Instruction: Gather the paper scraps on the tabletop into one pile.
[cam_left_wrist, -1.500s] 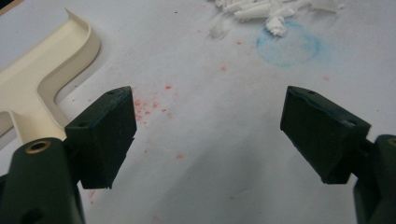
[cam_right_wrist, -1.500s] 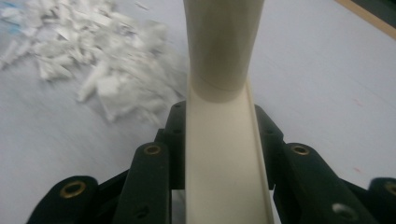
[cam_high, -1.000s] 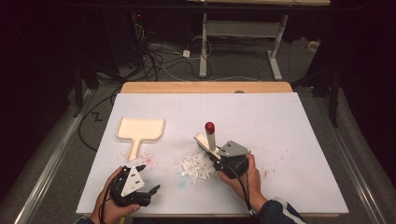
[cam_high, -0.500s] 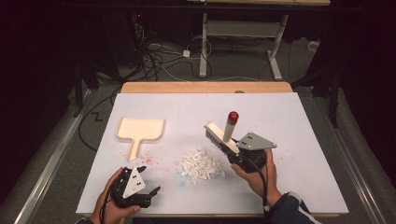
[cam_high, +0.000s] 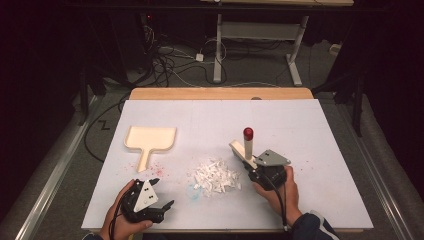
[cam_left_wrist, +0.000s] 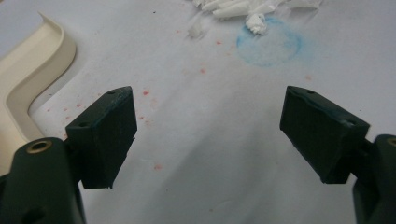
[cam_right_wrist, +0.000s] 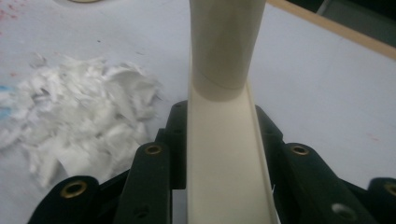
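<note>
Sweep-up job, mid-step: gathering scraps w/ brush, pan not yet in play.

R gripper (cam_high: 248, 161): fingers pinched on the brush (cam_high: 243, 147) – cream body clamped between both black fingers, seen up close in right gripper view (cam_right_wrist: 224, 154). Red-capped handle sticks up and away from the hand; brush head sits on the worktop (cam_high: 300, 130) just right of the paper scraps (cam_high: 216, 176). Bristles near the pile's right edge; can't tell if touching.

Scraps: one loose white heap, centre-front of worktop, a few strays round the edge. Faint blue ring mark (cam_left_wrist: 267, 41) beside the heap's near-left side; red specks scattered toward the pan.

L gripper (cam_high: 159, 194): fingers spread wide, nothing between them (left gripper view (cam_left_wrist: 210, 126)). Parked at front-left corner, low over the worktop.

Dustpan (cam_high: 150, 140): cream, lying flat, left of pile and well apart from it, handle pointing toward the person. Untouched.

Read: pile looks mostly consolidated, so heaping phase prob. near done.

Next calls for: L gripper to go for the pan handle, close on it, bring pan's open lip up against the left side of the heap, edge flat to worktop. Then R sweeps right-to-left into it. Watch: light scraps will scatter w/ fast strokes; keep strokes short.
</note>
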